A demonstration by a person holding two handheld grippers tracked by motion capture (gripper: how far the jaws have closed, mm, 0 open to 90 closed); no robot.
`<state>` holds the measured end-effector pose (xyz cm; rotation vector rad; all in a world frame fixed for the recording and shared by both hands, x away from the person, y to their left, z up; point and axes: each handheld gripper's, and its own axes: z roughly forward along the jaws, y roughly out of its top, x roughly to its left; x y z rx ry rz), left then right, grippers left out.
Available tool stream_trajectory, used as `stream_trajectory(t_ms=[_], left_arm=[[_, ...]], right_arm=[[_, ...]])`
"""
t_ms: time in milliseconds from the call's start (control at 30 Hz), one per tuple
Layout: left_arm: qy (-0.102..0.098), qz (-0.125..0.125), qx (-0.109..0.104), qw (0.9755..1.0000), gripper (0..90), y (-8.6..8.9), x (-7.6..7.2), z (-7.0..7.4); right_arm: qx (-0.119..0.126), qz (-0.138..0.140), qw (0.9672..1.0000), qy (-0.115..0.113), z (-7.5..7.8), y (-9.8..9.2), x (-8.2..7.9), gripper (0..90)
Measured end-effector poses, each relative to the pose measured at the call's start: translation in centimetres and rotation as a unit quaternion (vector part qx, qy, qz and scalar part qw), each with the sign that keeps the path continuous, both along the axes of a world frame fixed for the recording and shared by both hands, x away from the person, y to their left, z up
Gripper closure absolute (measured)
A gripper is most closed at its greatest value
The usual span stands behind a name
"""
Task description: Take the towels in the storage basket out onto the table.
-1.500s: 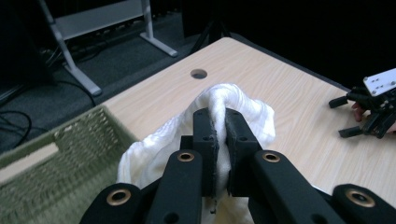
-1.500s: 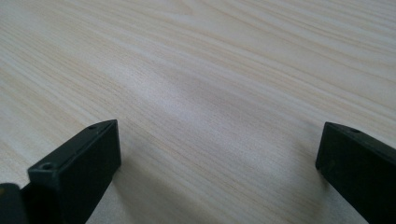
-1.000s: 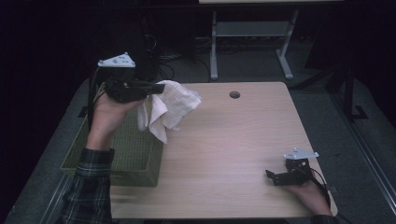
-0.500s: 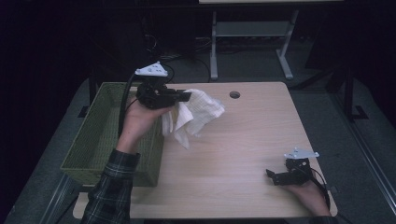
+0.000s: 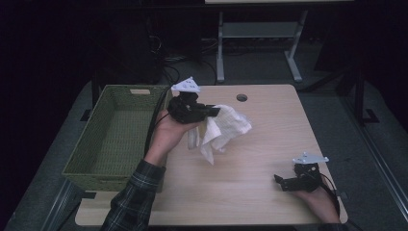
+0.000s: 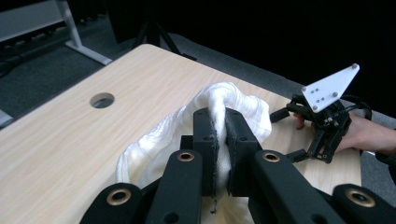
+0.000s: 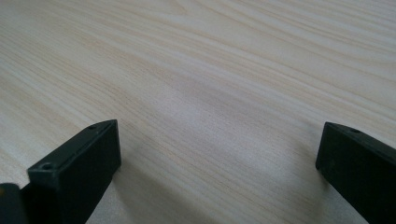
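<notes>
A crumpled white cloth (image 5: 222, 129) hangs from my left gripper (image 5: 215, 111), which is shut on it above the table's left half, just right of the basket. Between the two black jaws the left gripper view shows a pinched fold of the cloth (image 6: 236, 105), and my left gripper (image 6: 218, 122) points across the table toward the other hand. My right gripper (image 5: 280, 182) rests low at the table's front right corner, held by a hand. Its jaws stand wide apart over bare wood in the right gripper view, so my right gripper (image 7: 219, 140) is open with nothing between them.
A green woven basket (image 5: 84, 166) stands along the left side of the wooden table (image 5: 260, 192) and looks empty. A round cable hole (image 5: 241, 97) sits near the far edge. Beyond the table stand a desk frame and cables on a dark floor.
My left gripper has carried the cloth from above the basket rightward and down over the table's wood. The right gripper has stayed where it was.
</notes>
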<state>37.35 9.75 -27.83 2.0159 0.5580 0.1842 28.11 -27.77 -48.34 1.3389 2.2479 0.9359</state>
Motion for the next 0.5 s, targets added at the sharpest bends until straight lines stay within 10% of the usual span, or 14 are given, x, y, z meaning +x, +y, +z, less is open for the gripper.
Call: stream_trajectory(t_ms=[500], left_arm=[[0.030, -0.020, 0.008, 0.9993, 84.0, -4.5, -0.3, -5.5]], right_arm=[[-0.001, 0.001, 1.0000, -0.001, 0.0, 0.0, 0.0, 0.0]])
